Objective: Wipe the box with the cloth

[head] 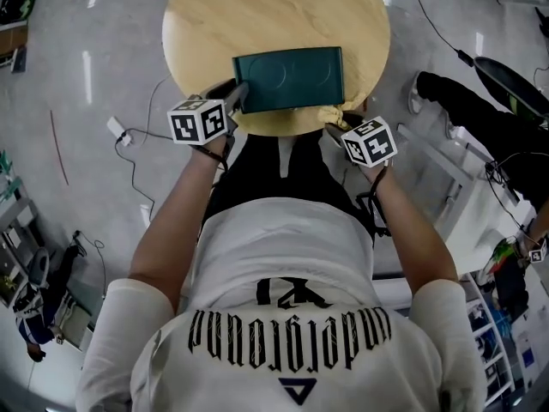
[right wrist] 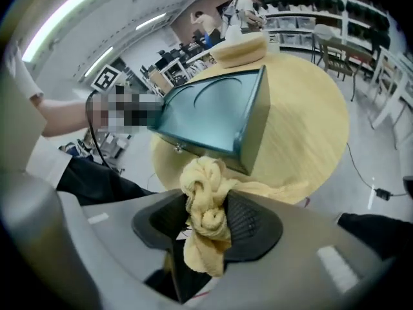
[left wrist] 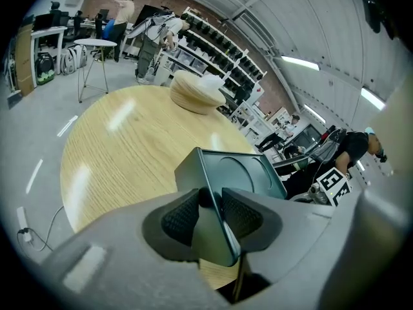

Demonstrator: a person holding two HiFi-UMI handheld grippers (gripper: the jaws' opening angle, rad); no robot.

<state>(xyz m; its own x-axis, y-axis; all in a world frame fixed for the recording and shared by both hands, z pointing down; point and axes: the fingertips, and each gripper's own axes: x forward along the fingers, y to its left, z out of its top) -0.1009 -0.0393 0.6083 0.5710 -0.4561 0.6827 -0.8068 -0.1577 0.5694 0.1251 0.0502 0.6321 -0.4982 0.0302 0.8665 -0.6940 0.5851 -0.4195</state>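
Note:
A dark green box (head: pixel 290 79) lies near the front edge of a round wooden table (head: pixel 214 15). My left gripper (head: pixel 238 95) is shut on the box's near left corner (left wrist: pixel 213 228), which sits tight between the two pads. My right gripper (head: pixel 333 124) is shut on a bunched yellow cloth (right wrist: pixel 205 215) and hangs at the box's near right corner (right wrist: pixel 248 163), by the table's edge. The cloth (head: pixel 336 114) touches that corner. In the right gripper view the box (right wrist: pixel 213 112) shows its lid with a round embossed ring and a small clasp on its front.
A round tan cushion (left wrist: pixel 195 92) lies at the table's far side. Cables and a power strip (head: pixel 117 130) trail on the grey floor at left. Black bags and white shelving (head: pixel 480 101) stand at right. A white side table (left wrist: pixel 93 47) and shelves stand farther off.

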